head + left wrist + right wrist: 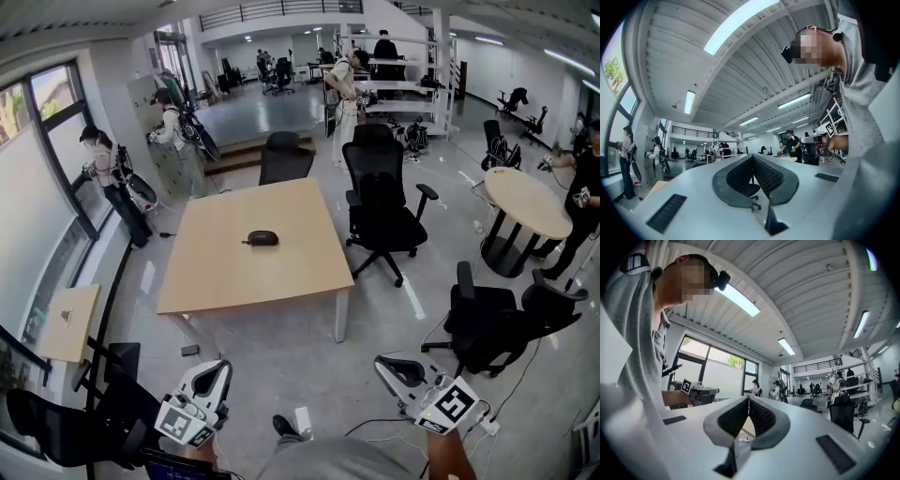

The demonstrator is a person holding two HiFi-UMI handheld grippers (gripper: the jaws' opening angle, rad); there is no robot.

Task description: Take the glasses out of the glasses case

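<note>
Glasses case [262, 238], a small dark oval hard shell, is lying near the middle of the pale wooden rectangular desk [225, 281]. It is looking shut, though it is showing too small to be sure, and it is sitting well apart from both claws. Starting at the left, the white plastic left claw [214, 370] is hanging low beside the person with its jaws pressed together on nothing, so it is risking a blunt shove at the case if it is arriving there without opening first. In the middle, the case is resting loose on a smooth top. It is likely going to skid or spin away if one claw is prying at the lid while the other is not pinning the base. The glasses inside are hiding from view, so a clamp that is biting too deep is threatening to bend a temple or smear a lens. Further right, the black wheeled office chair [380, 211] is crowding the desk's right edge and could be snagging an approach from that side. At the far right, the white plastic right claw [396, 367] is likewise closed and empty, so it too is needing to open before any grip.
</note>
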